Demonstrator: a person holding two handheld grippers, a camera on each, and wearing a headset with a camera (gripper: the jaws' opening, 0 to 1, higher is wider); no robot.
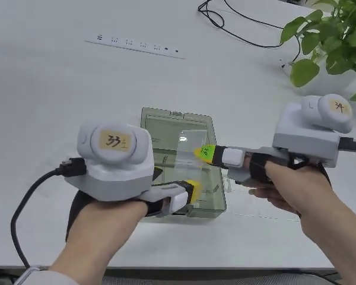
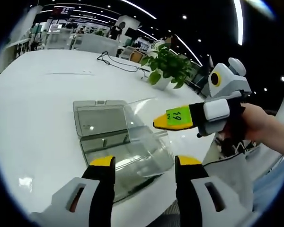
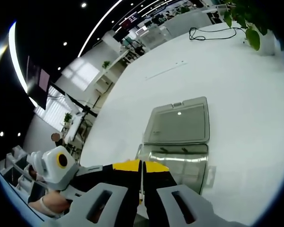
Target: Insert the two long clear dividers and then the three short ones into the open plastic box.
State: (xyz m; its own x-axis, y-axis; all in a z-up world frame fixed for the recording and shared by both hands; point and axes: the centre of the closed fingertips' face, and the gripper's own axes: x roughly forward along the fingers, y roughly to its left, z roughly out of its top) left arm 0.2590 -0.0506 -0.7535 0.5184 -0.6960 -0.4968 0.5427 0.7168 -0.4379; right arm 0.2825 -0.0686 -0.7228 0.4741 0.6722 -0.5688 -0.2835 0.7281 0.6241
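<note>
Head view has the open plastic box near the front edge of the counter, with its lid laid flat behind it. The right claw is closed on a clear divider, which stands upright over the box with its lower edge at or just inside the rim. Whether it sits in a slot cannot be determined. Right gripper view agrees: the jaws are pressed together with the sheet edge-on between them. Left gripper view shows the left claw open, jaws apart to either side of the sheet's lower part; contact is not established. Whether this divider is long or short cannot be told, nor whether any divider is already seated, since it is clear plastic against clear plastic. Assessment: the task is at an early stage, with this divider being inserted and most of the five apparently outstanding.
</note>
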